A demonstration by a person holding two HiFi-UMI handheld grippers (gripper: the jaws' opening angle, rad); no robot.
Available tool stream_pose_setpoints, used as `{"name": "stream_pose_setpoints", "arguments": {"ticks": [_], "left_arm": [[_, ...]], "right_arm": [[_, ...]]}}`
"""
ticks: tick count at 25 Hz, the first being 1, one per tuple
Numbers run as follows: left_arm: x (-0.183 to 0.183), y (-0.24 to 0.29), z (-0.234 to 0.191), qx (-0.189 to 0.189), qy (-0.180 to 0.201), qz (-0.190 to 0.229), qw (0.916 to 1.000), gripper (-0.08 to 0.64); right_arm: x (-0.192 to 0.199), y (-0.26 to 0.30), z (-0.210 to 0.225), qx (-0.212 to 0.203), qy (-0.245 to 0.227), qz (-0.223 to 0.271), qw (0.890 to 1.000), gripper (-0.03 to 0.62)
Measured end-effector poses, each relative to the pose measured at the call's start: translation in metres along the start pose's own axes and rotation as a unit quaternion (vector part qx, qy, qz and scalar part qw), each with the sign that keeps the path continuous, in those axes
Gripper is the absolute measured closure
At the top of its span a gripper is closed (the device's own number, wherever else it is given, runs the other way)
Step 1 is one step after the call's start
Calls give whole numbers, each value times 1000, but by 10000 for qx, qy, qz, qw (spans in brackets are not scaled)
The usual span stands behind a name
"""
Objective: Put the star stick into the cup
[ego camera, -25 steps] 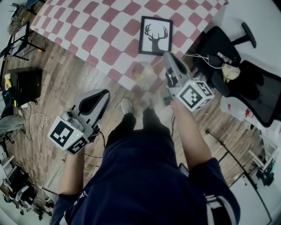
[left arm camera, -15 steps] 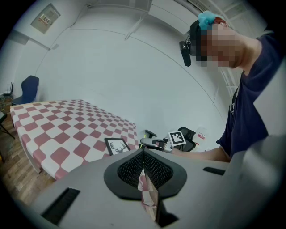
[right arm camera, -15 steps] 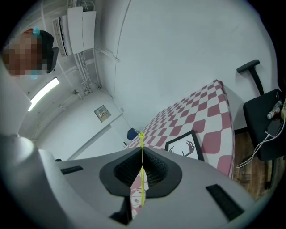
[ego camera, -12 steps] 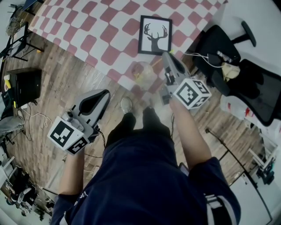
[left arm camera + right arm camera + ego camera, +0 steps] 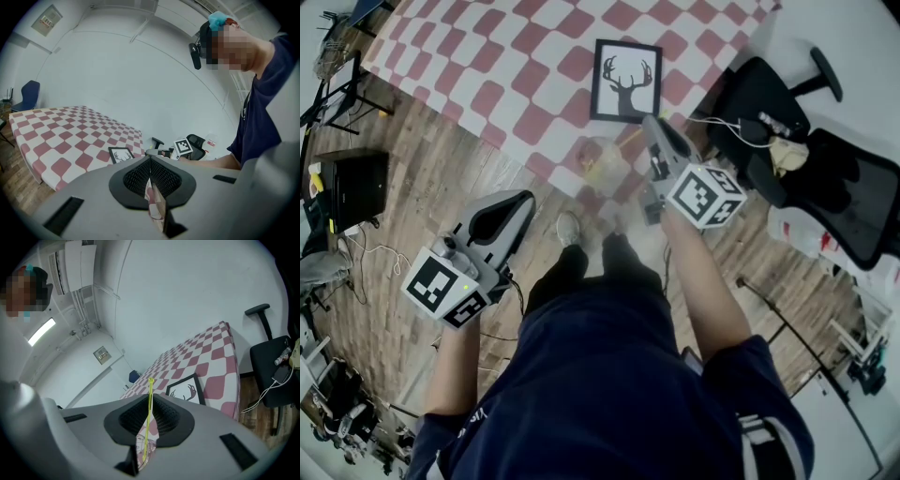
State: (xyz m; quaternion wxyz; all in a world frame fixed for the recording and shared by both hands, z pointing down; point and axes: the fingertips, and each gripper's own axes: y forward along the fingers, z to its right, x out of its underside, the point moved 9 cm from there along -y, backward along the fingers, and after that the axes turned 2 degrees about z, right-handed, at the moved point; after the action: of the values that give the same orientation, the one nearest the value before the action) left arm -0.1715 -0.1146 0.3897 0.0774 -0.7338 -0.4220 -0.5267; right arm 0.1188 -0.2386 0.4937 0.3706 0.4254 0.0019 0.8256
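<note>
Right gripper (image 5: pixel 150 399): jaws almost together, pinching the star stick (image 5: pixel 150 417) on its shaft. They've just eased open a hair, with the stick between the pads. I'm holding it upright, small head on top, so the low end can drop straight down into the cup (image 5: pixel 602 161).

The cup sits at the near edge of the table (image 5: pixel 487 56), just left of my tips. The stick's low end is over or inside it, I can't tell which.

- **Stick:** thin yellow-green rod, probably plastic and a bit whippy.
- **Cup:** clear and round, likely light enough to tip.
- **Table:** flat red-and-white checked cloth. A framed deer print (image 5: pixel 625 79) lies just beyond the cup.

Left gripper (image 5: pixel 150 161): jaws together, nothing in them. It's parked low at near left, off the table and out of the way.
</note>
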Motion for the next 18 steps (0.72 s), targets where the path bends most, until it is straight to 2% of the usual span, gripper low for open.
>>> {"name": "stream_pose_setpoints", "arguments": {"ticks": [1,4,11,18], "left_arm": [[-1,1,0,1,8,9,10000,526],[-4,2,3,11,33,42,10000,526],[-14,5,11,94,131,173,9997,526],[-24,4,23,197,266,382,9987,526]], "right_arm": [[-1,0,0,-21,8,-1,10000,568],[-5,-1,1,-97,22,-42,9999,503],[-18,-16,-1,-120,-1,5,9999,471],[-35,-47,-12,-208,-275,125,9993,466]]}}
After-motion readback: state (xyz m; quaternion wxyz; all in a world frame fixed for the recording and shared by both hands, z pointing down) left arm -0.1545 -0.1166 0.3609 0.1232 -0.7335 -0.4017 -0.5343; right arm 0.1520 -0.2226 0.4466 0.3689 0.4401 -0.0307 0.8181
